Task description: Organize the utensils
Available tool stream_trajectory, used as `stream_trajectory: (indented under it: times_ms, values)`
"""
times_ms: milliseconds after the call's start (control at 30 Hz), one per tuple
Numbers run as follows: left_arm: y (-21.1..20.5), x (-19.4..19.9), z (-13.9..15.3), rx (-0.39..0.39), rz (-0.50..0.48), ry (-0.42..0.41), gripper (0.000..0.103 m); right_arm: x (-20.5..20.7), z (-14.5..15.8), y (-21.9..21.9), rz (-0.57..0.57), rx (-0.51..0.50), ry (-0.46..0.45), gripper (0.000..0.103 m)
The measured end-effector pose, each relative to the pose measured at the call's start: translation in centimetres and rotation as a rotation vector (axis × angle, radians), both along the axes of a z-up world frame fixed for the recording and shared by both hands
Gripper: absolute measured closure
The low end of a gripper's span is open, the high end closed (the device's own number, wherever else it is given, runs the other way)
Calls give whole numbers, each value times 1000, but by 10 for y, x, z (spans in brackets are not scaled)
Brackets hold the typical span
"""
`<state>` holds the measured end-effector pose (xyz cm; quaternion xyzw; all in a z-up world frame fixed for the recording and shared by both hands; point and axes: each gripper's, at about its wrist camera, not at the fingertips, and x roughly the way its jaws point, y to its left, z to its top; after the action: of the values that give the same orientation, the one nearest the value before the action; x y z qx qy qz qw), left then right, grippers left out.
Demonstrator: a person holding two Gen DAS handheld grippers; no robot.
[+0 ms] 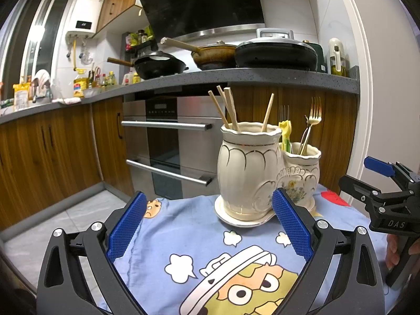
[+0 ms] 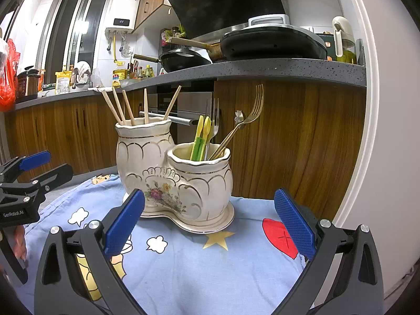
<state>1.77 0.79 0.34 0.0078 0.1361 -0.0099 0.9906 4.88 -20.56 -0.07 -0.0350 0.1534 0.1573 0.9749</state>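
Note:
A cream ceramic double utensil holder (image 1: 249,173) (image 2: 168,176) stands on a blue cartoon cloth. Its tall pot holds several wooden chopsticks (image 1: 231,109) (image 2: 126,107). Its short pot holds gold and silver forks (image 1: 312,123) (image 2: 244,123) and yellow-green plastic utensils (image 1: 285,134) (image 2: 200,139). My left gripper (image 1: 210,223) is open and empty, just short of the holder. My right gripper (image 2: 210,223) is open and empty, facing the short pot. Each gripper shows at the edge of the other's view, the right one (image 1: 380,181) and the left one (image 2: 34,168).
The cloth (image 1: 183,236) (image 2: 197,262) covers a small table. Behind are wooden cabinets (image 1: 52,144), a steel oven (image 1: 168,144), and a grey counter (image 1: 236,74) with pans. A white door frame (image 2: 367,131) stands at the right.

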Motion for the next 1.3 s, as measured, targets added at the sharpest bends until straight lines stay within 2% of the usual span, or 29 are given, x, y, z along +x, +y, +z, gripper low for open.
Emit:
stream_trajectory:
  times_ms: [1300]
  values:
    - [-4,1,-2,3,-13,2,7,-1,1,0,0,-2,3,5]
